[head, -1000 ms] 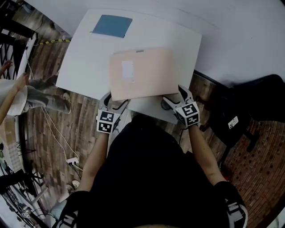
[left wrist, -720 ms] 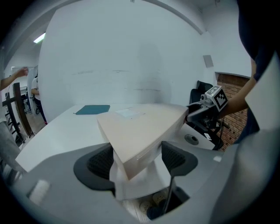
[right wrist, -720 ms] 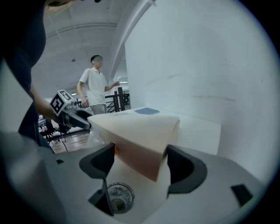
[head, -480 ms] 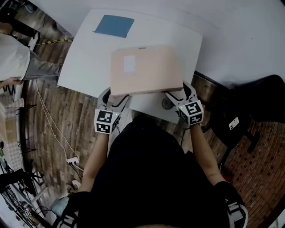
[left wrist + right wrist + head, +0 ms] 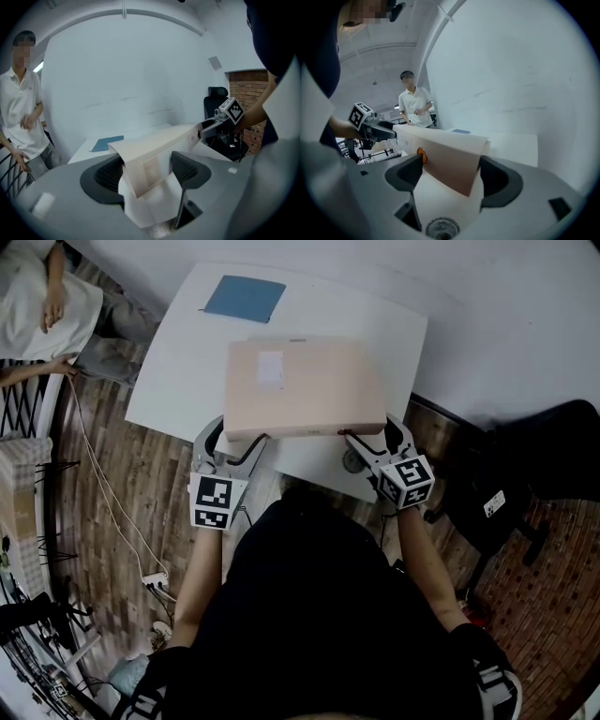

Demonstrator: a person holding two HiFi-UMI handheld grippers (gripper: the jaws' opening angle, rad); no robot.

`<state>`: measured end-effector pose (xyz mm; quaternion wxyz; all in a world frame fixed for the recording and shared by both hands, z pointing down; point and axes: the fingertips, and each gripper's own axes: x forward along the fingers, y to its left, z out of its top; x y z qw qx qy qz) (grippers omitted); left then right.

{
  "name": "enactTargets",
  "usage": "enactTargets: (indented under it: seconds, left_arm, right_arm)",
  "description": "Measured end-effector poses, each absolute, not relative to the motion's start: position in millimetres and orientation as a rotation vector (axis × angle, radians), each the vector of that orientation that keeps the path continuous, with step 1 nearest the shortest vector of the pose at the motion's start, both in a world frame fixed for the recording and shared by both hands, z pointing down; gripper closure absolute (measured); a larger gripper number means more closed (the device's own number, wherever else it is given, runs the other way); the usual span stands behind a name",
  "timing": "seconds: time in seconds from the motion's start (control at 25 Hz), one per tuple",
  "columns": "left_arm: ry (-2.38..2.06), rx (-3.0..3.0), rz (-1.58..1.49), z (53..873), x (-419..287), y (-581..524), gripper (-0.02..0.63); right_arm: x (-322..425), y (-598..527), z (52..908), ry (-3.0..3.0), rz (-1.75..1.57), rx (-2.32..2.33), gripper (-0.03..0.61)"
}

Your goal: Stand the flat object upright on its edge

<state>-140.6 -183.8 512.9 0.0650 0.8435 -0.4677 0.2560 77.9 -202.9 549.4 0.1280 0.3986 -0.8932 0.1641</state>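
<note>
A flat tan cardboard box (image 5: pixel 305 385) with a white label (image 5: pixel 270 371) is tilted over the white table (image 5: pixel 178 381). Its near edge is raised toward me. My left gripper (image 5: pixel 230 439) is shut on the near-left corner, and my right gripper (image 5: pixel 370 434) on the near-right corner. In the left gripper view the box corner (image 5: pixel 154 145) fills the gap between the pads of the left gripper (image 5: pixel 149 171). In the right gripper view the box (image 5: pixel 450 159) sits between the pads of the right gripper (image 5: pixel 450 176). The box's far edge is hidden from me.
A blue sheet (image 5: pixel 246 298) lies at the table's far left. A person in white (image 5: pixel 47 306) is by the table's left side. A black chair (image 5: pixel 544 465) stands to the right, a white wall runs behind, and cables (image 5: pixel 103 512) trail over the wooden floor.
The box's near edge has come up, so its front edge now shows. My left gripper has shifted left and toward me. The person at the left has moved toward the far corner.
</note>
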Motion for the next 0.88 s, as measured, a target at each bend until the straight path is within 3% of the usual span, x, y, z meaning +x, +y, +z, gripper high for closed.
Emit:
enactTargets:
  seconds: [0.44,0.88]
  left_arm:
    - [-1.529,2.567,0.975,451,-148,-193,0.281]
    - [-1.565,2.527,1.166,444,-150,-192,0.281]
  right_arm:
    - [57,-213,535,-2.759,0.643,1.152,0.201]
    - [42,-215,551,-2.792,0.775,1.102,0.201]
